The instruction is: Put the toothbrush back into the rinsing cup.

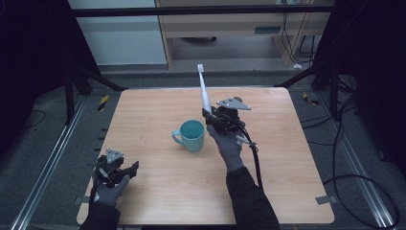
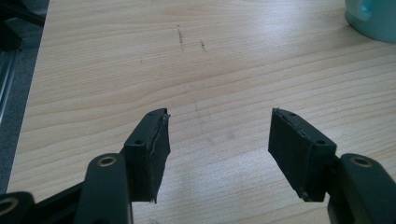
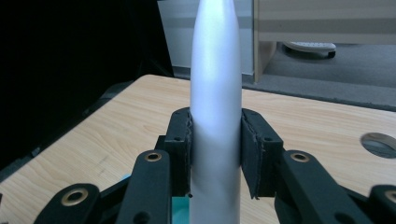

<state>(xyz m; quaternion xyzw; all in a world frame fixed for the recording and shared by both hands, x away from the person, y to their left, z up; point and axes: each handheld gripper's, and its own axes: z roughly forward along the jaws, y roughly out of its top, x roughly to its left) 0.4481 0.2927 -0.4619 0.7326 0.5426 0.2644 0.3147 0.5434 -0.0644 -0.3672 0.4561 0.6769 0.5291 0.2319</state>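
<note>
A white electric toothbrush (image 1: 204, 91) stands nearly upright, its brush head pointing up and away. My right gripper (image 1: 210, 117) is shut on its lower handle, just right of a teal mug (image 1: 192, 135) at the table's middle. In the right gripper view the white handle (image 3: 215, 107) fills the gap between both pads, with a sliver of teal below the jaws. My left gripper (image 1: 128, 171) rests low at the table's front left, open and empty. Its own view shows bare wood between the pads (image 2: 154, 149) and the mug (image 2: 371, 18) at the top right corner.
The wooden table (image 1: 158, 187) has a black frame around it and grey floor with cables to the right (image 1: 354, 158). A round hole (image 3: 379, 143) shows in the tabletop in the right gripper view. A light cabinet (image 1: 230, 28) stands beyond the far edge.
</note>
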